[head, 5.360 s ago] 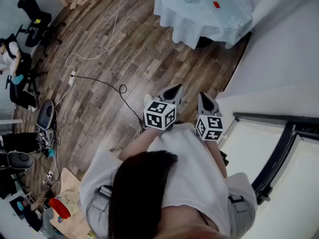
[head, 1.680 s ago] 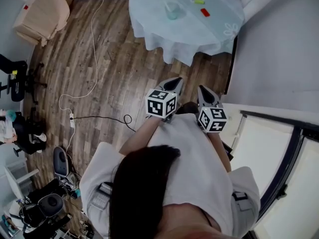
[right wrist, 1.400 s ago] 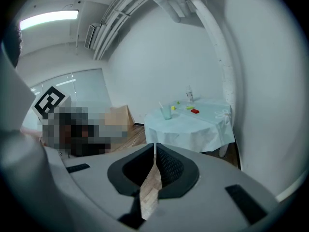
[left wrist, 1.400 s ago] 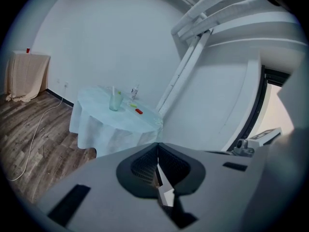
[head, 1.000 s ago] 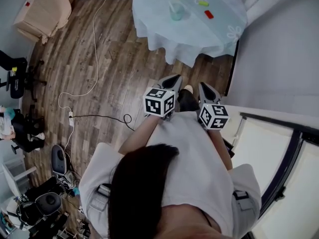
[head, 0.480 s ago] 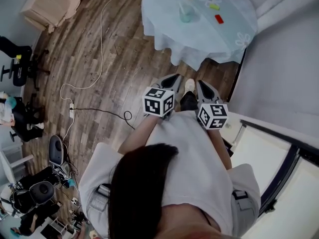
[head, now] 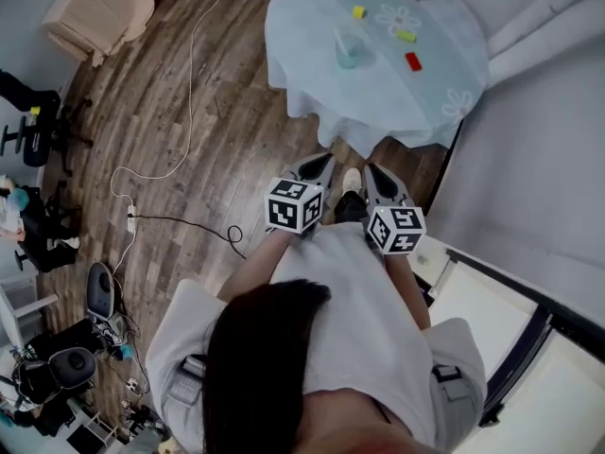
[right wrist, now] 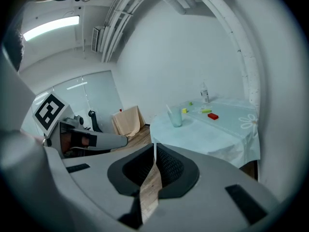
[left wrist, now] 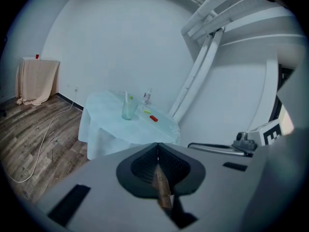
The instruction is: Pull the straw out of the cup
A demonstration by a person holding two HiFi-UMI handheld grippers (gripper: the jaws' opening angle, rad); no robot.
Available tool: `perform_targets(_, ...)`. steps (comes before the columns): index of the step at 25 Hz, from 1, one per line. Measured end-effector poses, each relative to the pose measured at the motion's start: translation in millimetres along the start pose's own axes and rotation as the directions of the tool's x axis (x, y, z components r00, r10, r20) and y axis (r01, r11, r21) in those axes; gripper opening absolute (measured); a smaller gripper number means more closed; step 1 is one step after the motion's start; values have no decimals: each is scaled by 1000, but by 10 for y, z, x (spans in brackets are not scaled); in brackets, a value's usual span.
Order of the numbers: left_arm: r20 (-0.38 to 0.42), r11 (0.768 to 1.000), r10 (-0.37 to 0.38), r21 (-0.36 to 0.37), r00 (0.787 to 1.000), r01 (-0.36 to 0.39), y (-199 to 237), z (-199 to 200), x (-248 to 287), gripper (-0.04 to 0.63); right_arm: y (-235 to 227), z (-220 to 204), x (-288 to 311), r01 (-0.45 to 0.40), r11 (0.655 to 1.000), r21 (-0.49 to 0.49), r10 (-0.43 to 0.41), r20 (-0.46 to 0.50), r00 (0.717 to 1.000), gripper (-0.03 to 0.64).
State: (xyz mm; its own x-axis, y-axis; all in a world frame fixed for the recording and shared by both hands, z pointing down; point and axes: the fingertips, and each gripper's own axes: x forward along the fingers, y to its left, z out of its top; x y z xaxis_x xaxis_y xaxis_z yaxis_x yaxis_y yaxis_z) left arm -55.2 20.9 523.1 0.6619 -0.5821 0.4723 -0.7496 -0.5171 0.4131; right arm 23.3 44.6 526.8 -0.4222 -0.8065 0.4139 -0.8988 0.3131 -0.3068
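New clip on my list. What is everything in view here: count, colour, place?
Round table with pale blue cloth: one, top of head view.
Clear plastic cup: one, on the table's left part.
Whitish straw: one, standing in the cup.
Red block, yellow block, yellow-green block: one each, on the table near the cup.
Clear bottle: one, table's far side.
White cable, black cable: on the wooden floor.
Beige draped seat: one, upper left corner.
Left gripper, right gripper: grey, both shut, empty, short of the table.
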Motion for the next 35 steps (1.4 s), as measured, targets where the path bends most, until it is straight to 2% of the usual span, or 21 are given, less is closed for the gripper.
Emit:
perform_targets(5, -8, 1000, 5, -6, 1000, -5, 62, 220, 262, 11, -211, 269, 194, -11, 1000, 3, 11, 9, 1000, 40)
perform_targets(11, 23, 997, 58, -47, 998, -57, 205, 449, 488, 11, -457, 508, 451, -51, 999, 9, 50, 6, 999, 40)
perform_targets(15, 35, 995, 86, -45, 996, -84, 272, 586, 658, 11, -594, 622, 642, -75, 997, -2, 75, -6, 997, 40)
perform_targets(22, 32, 991, 119, -64, 992, -117, 320, 758, 915, 11, -929, 812, 842, -84, 995, 49, 84, -3, 996, 40)
perform_targets(28, 58, 985, 154, -92, 986, -149, 371, 912, 1089, 11, -1059, 972, 1013, -130, 992, 12, 130, -10, 991, 40)
perform_targets(35, 75, 981, 171, -108, 982, -163, 329, 1011, 1299, 11, -1279, 1107, 1068, -133, 991, -33, 133, 1, 991, 40)
